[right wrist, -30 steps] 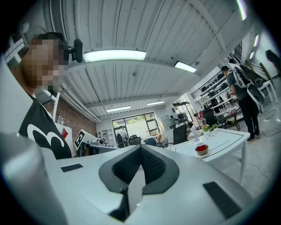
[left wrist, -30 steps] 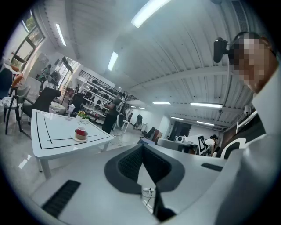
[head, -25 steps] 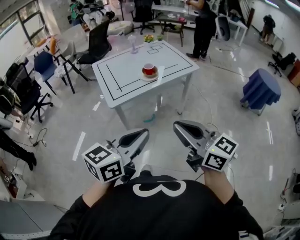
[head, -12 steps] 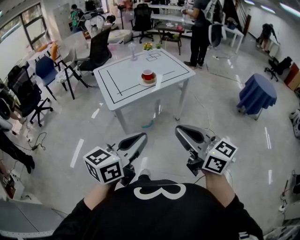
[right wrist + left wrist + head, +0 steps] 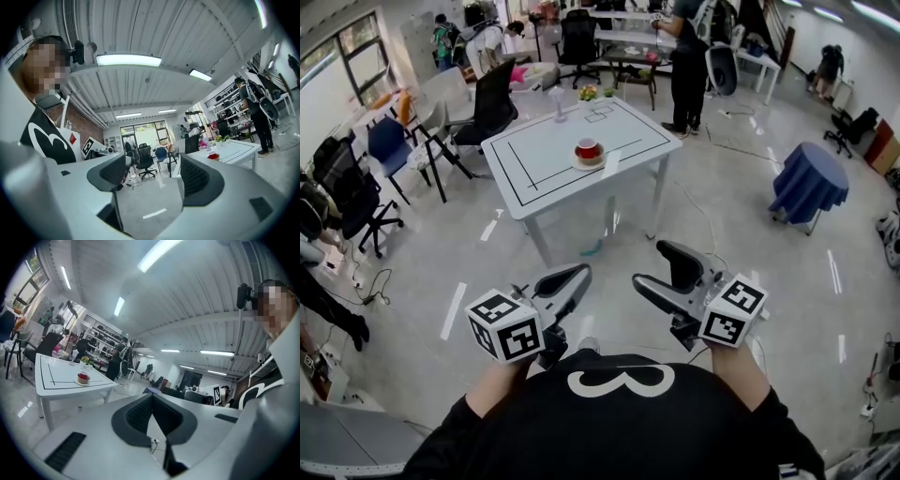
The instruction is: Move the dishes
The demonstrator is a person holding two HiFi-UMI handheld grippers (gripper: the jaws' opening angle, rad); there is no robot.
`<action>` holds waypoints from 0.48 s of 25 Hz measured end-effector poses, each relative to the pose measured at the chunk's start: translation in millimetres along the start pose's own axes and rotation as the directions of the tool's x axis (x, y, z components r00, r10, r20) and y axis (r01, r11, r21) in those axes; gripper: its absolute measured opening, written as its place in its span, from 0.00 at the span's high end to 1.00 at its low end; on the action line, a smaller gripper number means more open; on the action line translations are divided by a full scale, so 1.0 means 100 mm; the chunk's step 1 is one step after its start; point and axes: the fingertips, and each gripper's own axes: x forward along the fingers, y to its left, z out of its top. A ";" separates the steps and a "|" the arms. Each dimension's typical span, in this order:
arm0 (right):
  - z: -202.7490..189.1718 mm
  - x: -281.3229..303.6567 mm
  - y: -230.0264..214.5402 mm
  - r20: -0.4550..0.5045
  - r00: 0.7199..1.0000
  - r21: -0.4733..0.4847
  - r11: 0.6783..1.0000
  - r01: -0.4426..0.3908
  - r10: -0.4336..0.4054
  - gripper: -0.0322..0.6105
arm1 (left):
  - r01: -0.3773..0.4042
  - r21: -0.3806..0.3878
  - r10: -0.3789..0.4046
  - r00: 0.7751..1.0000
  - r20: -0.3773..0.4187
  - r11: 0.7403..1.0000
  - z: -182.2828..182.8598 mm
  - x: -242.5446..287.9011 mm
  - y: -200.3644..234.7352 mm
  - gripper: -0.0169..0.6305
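My left hand-held gripper (image 5: 579, 273) is pressed together, empty; my right hand-held gripper (image 5: 651, 264) has just been opening, spread on nothing; the red cup (image 5: 588, 148) and saucer (image 5: 598, 163) sit on the table (image 5: 534, 159), well apart from both.

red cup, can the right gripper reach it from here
Probably not yet: the cup sits far across the floor. The right gripper, fingers just opening with nothing between them, has a free path.

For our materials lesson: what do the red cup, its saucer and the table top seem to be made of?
Red cup: probably glazed ceramic, solid even red; too small to be sure.
Saucer: likely ceramic too, smooth pale rim.
Table top: seemingly white laminate or painted board, flat, faintly reflective, with thin black lines.
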 end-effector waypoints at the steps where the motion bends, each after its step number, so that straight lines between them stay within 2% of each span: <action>1: -0.02 -0.01 -0.02 -0.007 1.000 -0.010 1.000 0.004 -0.004 0.39 | -0.001 -0.002 0.001 1.000 -0.005 1.000 -0.01 0.01 0.01 0.97; 5: -0.05 -0.02 -0.13 -0.017 0.999 -0.048 0.998 0.027 -0.028 0.36 | -0.019 -0.007 0.019 1.000 -0.005 1.000 -0.02 0.02 0.10 0.97; 12: 0.00 0.16 -0.46 -0.012 0.999 -0.033 0.999 0.040 -0.041 0.32 | -0.041 -0.023 0.041 0.999 -0.016 0.999 -0.01 0.12 0.42 0.97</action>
